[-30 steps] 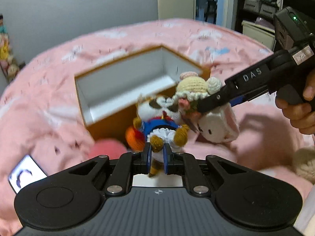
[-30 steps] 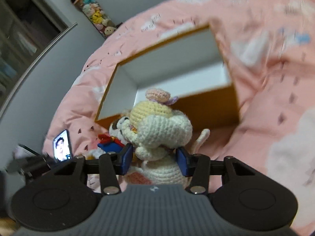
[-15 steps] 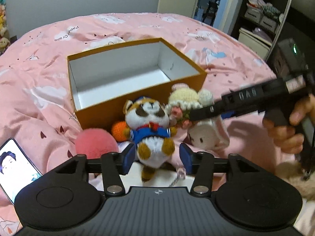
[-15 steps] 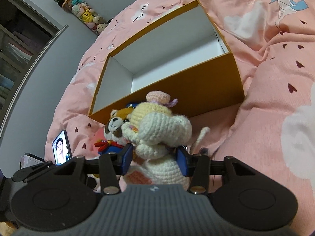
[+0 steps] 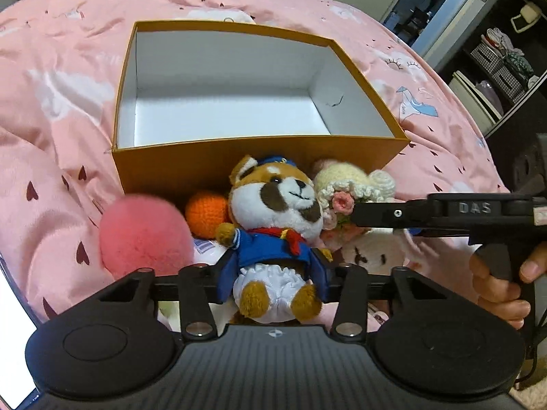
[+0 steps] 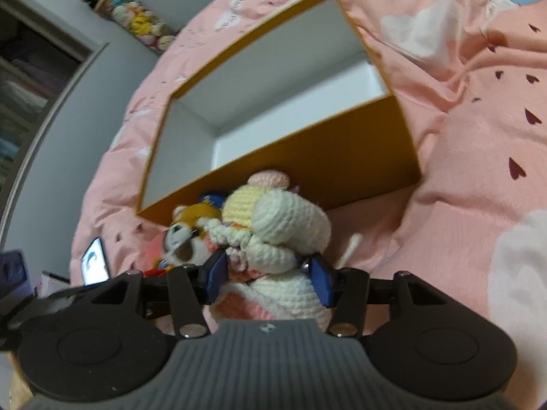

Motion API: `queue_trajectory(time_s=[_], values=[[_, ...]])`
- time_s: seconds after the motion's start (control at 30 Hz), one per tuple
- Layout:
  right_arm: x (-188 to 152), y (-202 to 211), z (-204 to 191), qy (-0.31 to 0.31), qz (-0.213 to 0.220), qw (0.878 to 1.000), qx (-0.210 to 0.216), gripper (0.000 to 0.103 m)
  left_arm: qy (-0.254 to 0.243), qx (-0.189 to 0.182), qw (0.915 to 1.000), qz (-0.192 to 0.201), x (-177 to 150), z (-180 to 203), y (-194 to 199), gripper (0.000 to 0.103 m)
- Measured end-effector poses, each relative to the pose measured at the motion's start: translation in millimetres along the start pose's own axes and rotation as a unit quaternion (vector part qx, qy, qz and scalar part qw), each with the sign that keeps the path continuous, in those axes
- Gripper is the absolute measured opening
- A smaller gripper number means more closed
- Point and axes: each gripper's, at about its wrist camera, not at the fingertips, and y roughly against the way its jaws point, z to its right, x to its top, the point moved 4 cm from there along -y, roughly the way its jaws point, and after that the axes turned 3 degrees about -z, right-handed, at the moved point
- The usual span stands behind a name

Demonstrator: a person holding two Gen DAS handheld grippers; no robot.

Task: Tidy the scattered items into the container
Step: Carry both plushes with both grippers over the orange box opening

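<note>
1. Picking-up step: the left gripper is closing around the fox toy, low centre of the frame.
2. The right gripper is opening around the crochet doll.
3. Next, I judge: grip, then lift into the empty box above.

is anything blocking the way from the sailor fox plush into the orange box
Only the orange box's near wall, right behind the sailor fox plush; it must be lifted over. The box's inside looks bare. The left hand-held gripper is closing around the plush.
</note>
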Motion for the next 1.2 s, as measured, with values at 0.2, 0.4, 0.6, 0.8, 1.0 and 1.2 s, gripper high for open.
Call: queue_trajectory(time_s=[0.2, 0.4, 0.6, 0.8, 1.0, 1.2], values=[[-3.3, 10.8, -3.4, 0.071, 0.031, 0.993, -0.091, 0.064, -0.014, 0.017, 0.9997, 0.014, -4.1, 7.8, 2.7, 0.048], [-20.2, 25.8, -25.3, 0.198, 0.054, 0.969, -0.135, 0.067, -0.018, 0.027, 0.9993, 0.016, -4.8, 10.3, 2.6, 0.05], [-24.5, 7.3, -44.3, 0.371, 0.033, 0.911, -0.18, 0.076, -0.048, 0.056, 0.9972, 0.01, -4.8, 17.9, 0.1, 0.053], [-28.7, -18.2, -43.3, 0.442, -0.017, 0.879, -0.176, 0.07, -0.05, 0.058, 0.9971, 0.006, -2.8, 18.1, -3.2, 0.051], [-21.6, -43.5, -23.4, 0.396, -0.056, 0.898, -0.182, 0.059, -0.047, 0.052, 0.9975, 0.009, -3.6, 14.9, -1.5, 0.047], [-21.6, -20.7, -24.6, 0.372, -0.03, 0.911, -0.176, 0.054, -0.064, 0.058, 0.9959, 0.027, -6.7, 23.3, 8.5, 0.044]])
